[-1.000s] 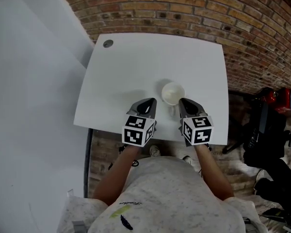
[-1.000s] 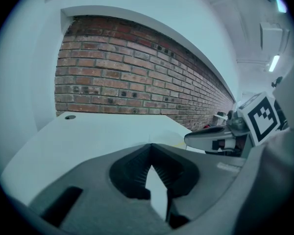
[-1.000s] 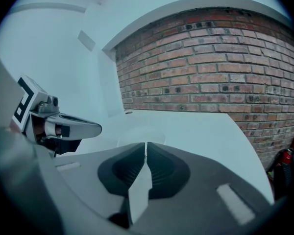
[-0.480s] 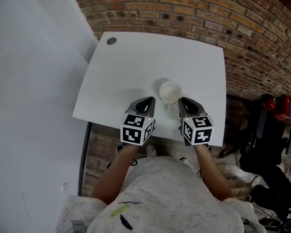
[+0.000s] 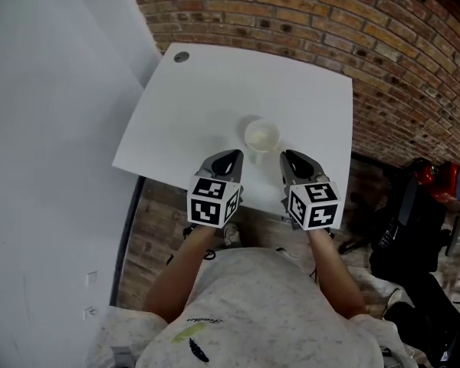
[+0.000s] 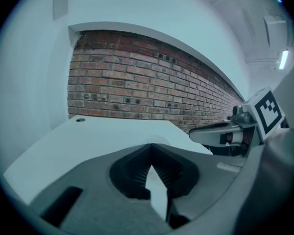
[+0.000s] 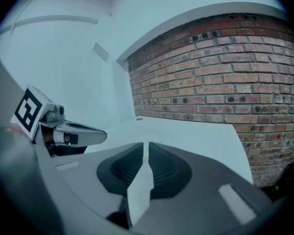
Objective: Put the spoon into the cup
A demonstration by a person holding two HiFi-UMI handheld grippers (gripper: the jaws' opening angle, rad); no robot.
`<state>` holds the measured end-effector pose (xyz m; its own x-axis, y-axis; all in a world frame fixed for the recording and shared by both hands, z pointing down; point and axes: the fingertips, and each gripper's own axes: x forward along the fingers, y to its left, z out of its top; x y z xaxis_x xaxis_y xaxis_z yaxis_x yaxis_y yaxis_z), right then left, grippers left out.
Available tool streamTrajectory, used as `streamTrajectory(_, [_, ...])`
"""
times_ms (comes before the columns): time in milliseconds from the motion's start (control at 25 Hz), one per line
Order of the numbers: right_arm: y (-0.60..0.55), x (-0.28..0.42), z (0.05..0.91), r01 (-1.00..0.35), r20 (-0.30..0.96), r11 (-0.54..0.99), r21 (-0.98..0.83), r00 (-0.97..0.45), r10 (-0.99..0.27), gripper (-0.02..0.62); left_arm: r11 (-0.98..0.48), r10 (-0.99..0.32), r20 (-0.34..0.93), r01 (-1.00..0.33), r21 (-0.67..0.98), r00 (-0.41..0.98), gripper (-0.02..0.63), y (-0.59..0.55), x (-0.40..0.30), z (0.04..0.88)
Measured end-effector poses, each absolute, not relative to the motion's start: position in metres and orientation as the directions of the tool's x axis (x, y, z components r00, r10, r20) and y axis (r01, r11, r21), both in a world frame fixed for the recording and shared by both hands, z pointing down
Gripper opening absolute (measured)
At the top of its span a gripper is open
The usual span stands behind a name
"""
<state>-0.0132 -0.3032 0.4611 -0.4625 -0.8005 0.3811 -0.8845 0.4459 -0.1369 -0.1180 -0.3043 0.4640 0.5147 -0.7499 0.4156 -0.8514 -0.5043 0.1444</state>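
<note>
A white cup (image 5: 261, 137) stands upright on the white table (image 5: 215, 98), a little in from its near edge. I cannot make out a spoon in any view. My left gripper (image 5: 228, 159) hovers just short of the cup on its left, jaws shut and empty. My right gripper (image 5: 294, 162) hovers on the cup's right, also shut with nothing held. In the left gripper view the left gripper's (image 6: 151, 146) tips meet, and the right gripper (image 6: 225, 133) shows at the right. The right gripper view shows the right gripper (image 7: 146, 143) closed and the left gripper (image 7: 73, 131) beside it.
A small round grommet (image 5: 182, 56) sits in the table's far left corner. A brick wall (image 5: 330, 21) runs behind and to the right, and a pale wall (image 5: 46, 90) stands at the left. Dark bags and a red object (image 5: 425, 198) lie on the floor at the right.
The head view has shifted, so the table and cup sit higher and further left in frame. Both grippers stay shut and side by side, now slightly further back from the cup.
</note>
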Motion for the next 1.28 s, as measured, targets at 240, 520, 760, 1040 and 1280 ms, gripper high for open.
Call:
streamTrajectory(240, [-0.287, -0.001, 0.447, -0.865, 0.359, 0.485, -0.130, -0.497, -0.790, 0.034, -0.485, -0.771, 0.406, -0.865, 0.126, 0.491, -0.005, -0.285, -0.104, 0.456])
streamTrajectory(520, [-0.269, 0.016, 0.435, -0.836, 0.330, 0.535, -0.123, -0.543, -0.772, 0.011, -0.466, -0.789, 0.395, -0.877, 0.111, 0.470, -0.005, -0.269, -0.086, 0.450])
streamTrajectory(760, [-0.260, 0.026, 0.430, -0.816, 0.319, 0.568, -0.110, -0.570, -0.757, 0.011, -0.445, -0.801, 0.394, -0.889, 0.111, 0.450, -0.005, -0.257, -0.075, 0.449])
streamTrajectory(1040, [-0.250, 0.034, 0.434, -0.799, 0.320, 0.591, -0.112, -0.592, -0.739, 0.011, -0.433, -0.807, 0.396, -0.895, 0.109, 0.439, -0.005, -0.247, -0.065, 0.451])
streamTrajectory(1280, [-0.247, 0.034, 0.434, -0.790, 0.317, 0.602, -0.116, -0.604, -0.731, 0.011, -0.425, -0.812, 0.395, -0.899, 0.103, 0.429, -0.005, -0.244, -0.063, 0.449])
